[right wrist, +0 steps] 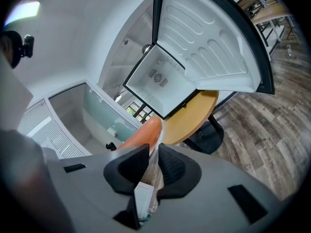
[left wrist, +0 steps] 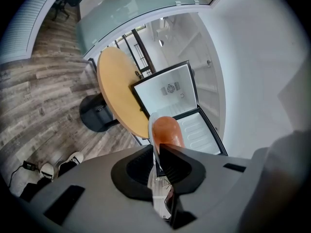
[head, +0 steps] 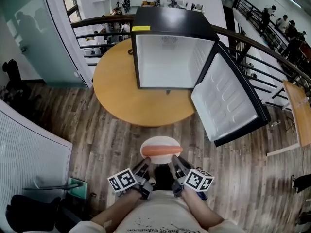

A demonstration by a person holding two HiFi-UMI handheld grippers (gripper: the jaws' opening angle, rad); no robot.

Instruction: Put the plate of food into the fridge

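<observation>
Well short of table (head: 116,96) edge: plate (head: 160,140)

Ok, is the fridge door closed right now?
No, in the head view the door of the fridge is swung wide open to the right, showing the white inside.

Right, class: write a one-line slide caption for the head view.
Left gripper and right gripper hold a plate with a sausage before an open fridge on a table.
</observation>
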